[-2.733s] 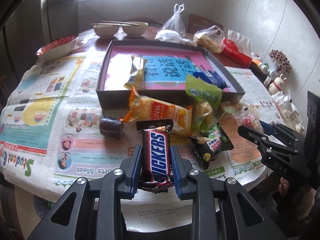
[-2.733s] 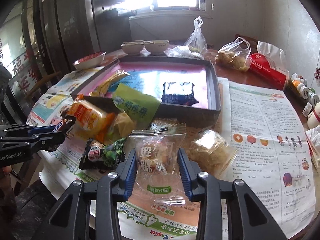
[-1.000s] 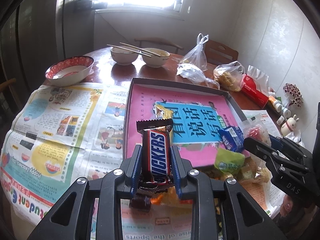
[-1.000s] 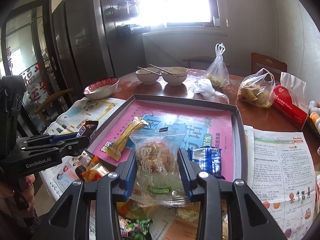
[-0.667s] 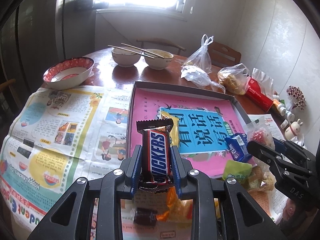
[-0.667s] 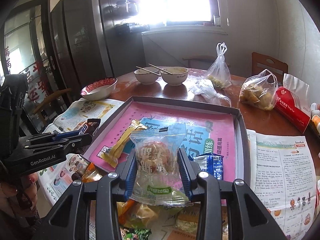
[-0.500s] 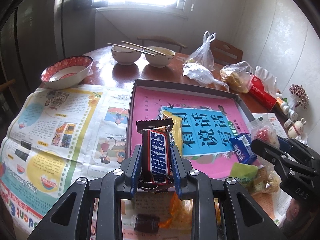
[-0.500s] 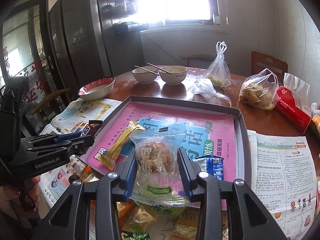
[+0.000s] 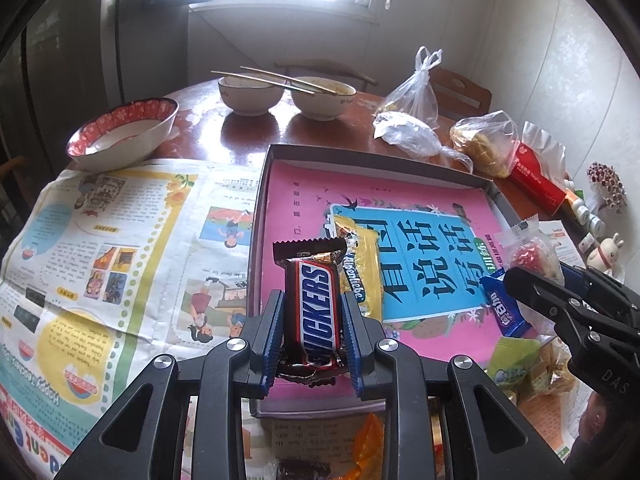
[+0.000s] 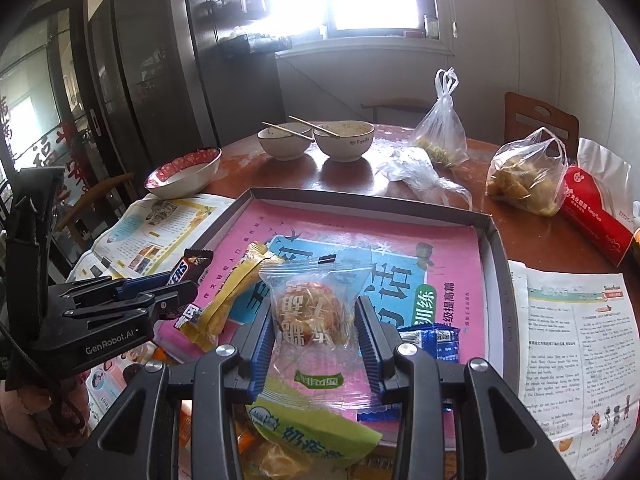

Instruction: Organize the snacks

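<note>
My left gripper is shut on a Snickers bar, held over the near left corner of the dark shallow box with its pink and blue liner. My right gripper is shut on a clear-wrapped pastry and hangs over the box's near edge. Inside the box lie a yellow bar and a blue packet. The pastry and right gripper show at the right of the left wrist view. The Snickers and left gripper show at the left of the right wrist view.
Loose snacks lie in front of the box: a green packet, an orange one. Newspaper covers the round table. A red-rimmed bowl, two bowls with chopsticks, plastic bags and a red pack stand behind.
Both grippers have carried their snacks forward, so the box now lies closer beneath them. The Snickers has come over the box's near left corner, the pastry over its near edge.
</note>
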Motion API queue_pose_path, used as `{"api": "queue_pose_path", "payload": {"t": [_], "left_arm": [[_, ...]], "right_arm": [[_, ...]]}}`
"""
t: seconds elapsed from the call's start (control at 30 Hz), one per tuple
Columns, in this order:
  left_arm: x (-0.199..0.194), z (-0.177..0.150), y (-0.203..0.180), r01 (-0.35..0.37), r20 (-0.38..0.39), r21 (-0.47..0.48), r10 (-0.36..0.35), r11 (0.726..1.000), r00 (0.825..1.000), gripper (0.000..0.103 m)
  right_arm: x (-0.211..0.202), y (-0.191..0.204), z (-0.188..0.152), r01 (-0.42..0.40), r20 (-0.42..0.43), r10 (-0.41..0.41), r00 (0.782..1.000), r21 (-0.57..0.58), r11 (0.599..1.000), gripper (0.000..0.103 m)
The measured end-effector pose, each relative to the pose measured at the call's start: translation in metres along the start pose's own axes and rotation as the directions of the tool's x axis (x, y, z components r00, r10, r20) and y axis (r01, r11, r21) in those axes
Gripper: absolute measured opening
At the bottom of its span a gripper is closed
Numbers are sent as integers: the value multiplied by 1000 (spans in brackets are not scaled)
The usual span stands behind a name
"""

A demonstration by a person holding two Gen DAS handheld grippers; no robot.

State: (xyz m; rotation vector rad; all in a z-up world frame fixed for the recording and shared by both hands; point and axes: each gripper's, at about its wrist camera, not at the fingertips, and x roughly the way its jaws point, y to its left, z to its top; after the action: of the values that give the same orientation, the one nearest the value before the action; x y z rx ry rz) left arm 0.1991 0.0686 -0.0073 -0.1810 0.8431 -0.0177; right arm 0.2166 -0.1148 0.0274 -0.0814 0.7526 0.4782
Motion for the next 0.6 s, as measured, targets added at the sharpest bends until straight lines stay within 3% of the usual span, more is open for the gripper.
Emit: {"api": "queue_pose_path", "payload": {"t": [0.6], "left_arm": [[14,-5,-5,-1,-36,17,1,1000,999,29]], "right_arm": [[29,2,4,2,-52,-2,999,3,1000,40]]}}
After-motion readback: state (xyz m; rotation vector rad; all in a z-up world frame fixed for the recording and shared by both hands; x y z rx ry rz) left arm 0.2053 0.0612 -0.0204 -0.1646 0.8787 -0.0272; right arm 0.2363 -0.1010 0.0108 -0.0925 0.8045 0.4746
